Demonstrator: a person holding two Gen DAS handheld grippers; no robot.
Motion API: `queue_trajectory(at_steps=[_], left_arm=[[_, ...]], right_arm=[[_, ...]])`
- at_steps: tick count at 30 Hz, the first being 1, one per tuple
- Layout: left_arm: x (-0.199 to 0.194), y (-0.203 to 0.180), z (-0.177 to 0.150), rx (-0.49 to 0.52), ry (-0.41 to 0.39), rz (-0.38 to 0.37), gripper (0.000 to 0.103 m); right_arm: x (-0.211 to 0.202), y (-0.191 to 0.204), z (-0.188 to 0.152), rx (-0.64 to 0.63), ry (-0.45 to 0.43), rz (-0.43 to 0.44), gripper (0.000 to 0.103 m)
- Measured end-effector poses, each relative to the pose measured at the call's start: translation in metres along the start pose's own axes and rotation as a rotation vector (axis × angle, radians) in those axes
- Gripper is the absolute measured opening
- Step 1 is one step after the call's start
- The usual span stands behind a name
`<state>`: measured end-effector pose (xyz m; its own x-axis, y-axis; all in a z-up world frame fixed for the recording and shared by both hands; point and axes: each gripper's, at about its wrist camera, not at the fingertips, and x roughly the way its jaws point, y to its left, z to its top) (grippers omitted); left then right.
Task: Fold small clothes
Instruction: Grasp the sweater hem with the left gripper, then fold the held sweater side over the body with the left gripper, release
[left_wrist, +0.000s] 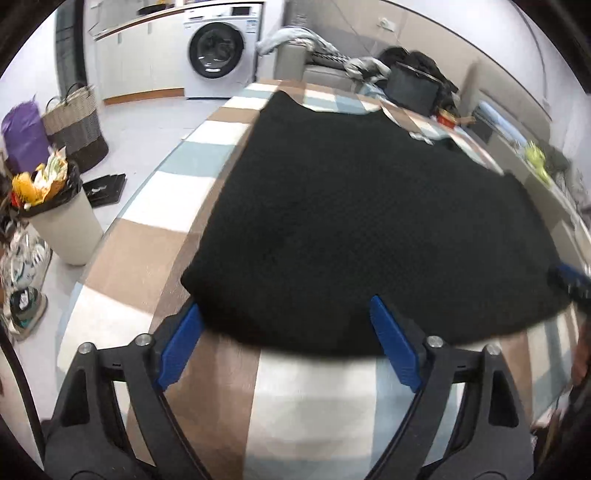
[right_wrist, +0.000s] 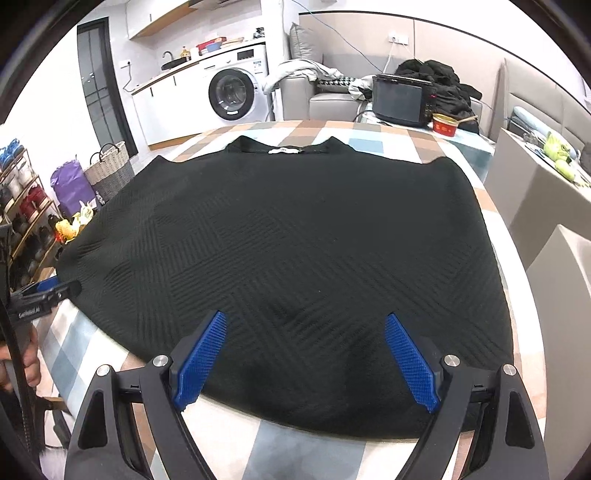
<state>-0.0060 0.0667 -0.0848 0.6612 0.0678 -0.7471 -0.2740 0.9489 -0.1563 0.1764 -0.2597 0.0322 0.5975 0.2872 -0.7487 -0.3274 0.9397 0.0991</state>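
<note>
Floor at far left: a bin (left_wrist: 66, 225) stuffed with wrappers, a woven basket (left_wrist: 75, 125) behind it and a purple bag (left_wrist: 22, 136) beside that.
My left gripper (left_wrist: 284, 306): jaws spread wide, nothing pinched; both blue pads sit at the near hem of the garment, the left one right by its near-left corner (this view is smeared, so I cannot tell whether the pads touch the cloth).
Black garment (right_wrist: 288, 258): spread flat on the table, covering most of it, collar and white label at the far edge, hem toward me, ribbed zigzag knit on top.
Table (right_wrist: 280, 454): chequered cloth in brown, white and pale blue, showing all round the garment.
My right gripper (right_wrist: 304, 317): jaws wide apart, holding nothing, poised over the near hem right of the middle.
Far side: washing machine (right_wrist: 236, 94), grey sofa (right_wrist: 332, 99) with heaped clothes, a dark screen (right_wrist: 400, 99) and a red bowl (right_wrist: 445, 123) on the table's far edge.
</note>
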Motion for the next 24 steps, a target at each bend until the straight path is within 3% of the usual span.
queue_trajectory(at_steps=[2,4,7,10,15,21,24], left_arm=[[0.004,0.004,0.007,-0.057,-0.017,0.004,0.061],[0.009,0.012,0.017,-0.129,-0.031,0.006,0.027],[0.017,0.028,0.027,-0.255,-0.049,-0.043,0.014],[0.011,0.032,0.033,-0.280,-0.109,-0.062,0.013],[-0.008,0.047,0.033,-0.298,-0.143,-0.079,0.012],[-0.031,0.059,0.037,-0.286,-0.183,-0.077,0.012],[-0.046,0.046,0.045,-0.240,-0.222,-0.078,0.012]], right_arm=[[0.001,-0.001,0.000,0.004,0.002,0.004,0.089],[0.002,-0.001,0.000,-0.002,0.001,0.006,0.089],[0.004,-0.001,-0.002,-0.006,0.011,0.006,0.089],[0.004,-0.004,-0.002,-0.003,0.011,0.003,0.089],[-0.002,-0.012,-0.003,0.020,0.001,-0.011,0.089],[-0.004,-0.020,-0.002,0.045,-0.006,-0.024,0.089],[-0.007,-0.020,-0.003,0.049,-0.009,-0.022,0.089]])
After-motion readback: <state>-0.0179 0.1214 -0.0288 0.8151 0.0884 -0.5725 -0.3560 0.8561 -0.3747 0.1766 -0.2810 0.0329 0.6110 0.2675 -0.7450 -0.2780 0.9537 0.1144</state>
